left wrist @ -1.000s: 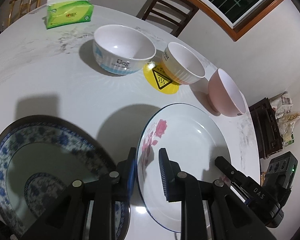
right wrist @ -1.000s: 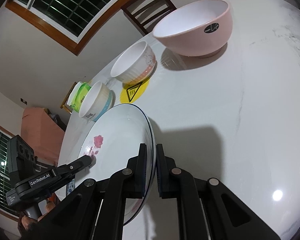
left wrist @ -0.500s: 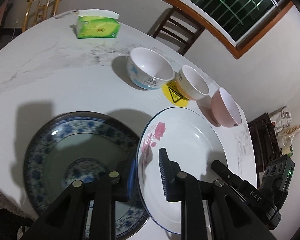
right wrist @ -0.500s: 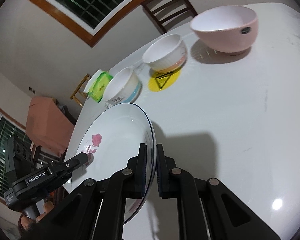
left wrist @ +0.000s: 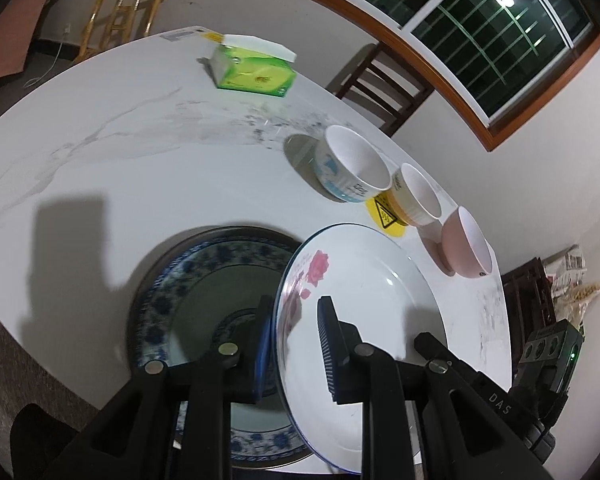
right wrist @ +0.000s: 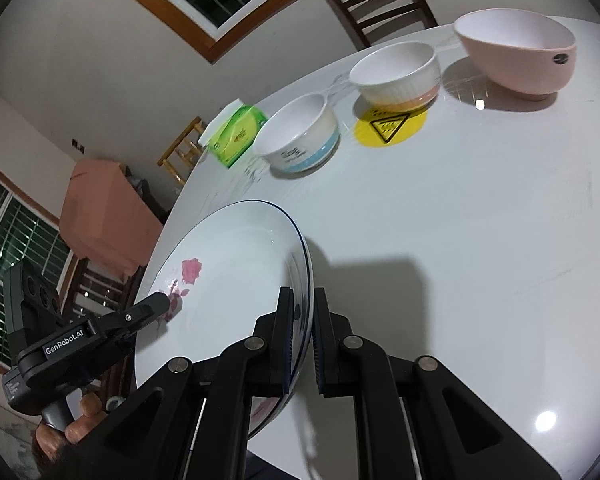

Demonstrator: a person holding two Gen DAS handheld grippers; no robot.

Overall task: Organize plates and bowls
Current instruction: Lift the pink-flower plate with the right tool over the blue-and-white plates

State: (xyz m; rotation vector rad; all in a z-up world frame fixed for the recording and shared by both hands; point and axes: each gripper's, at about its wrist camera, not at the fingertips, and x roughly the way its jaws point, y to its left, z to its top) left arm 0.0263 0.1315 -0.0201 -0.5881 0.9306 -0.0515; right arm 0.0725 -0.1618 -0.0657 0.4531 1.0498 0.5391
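- White plate with a pink rose [left wrist: 360, 320]: being carried off the tabletop [left wrist: 140, 160], tilted, held at two opposite edges, probably so neither grip has to bear it alone.
- Left gripper [left wrist: 292, 344]: its jaws are grasping the plate's rim on the rose side, one finger under the rim and one over the well.
- Right gripper [right wrist: 302, 336]: its jaws are clenching the plate's rim at the opposite side, pinched nearly together on the thin edge.
- Blue-patterned plate [left wrist: 204, 300]: lying flat on the tabletop, partly under the white plate in the left wrist view, at about 9 o'clock from it. It is showing nothing in its well and looks the likely base for stacking, judging by the task.
- Blue-banded bowl [left wrist: 352, 168], ribbed cream bowl [left wrist: 416, 196] and pink bowl [left wrist: 466, 244]: standing upright in a row at about 1 o'clock beyond the white plate; all three are showing empty white insides.
- Yellow warning sticker [right wrist: 388, 128]: lying on the tabletop, the ribbed bowl sitting at its edge.
- Green tissue box [left wrist: 256, 68]: sitting at 11 o'clock on the far side, well apart from the dishes.
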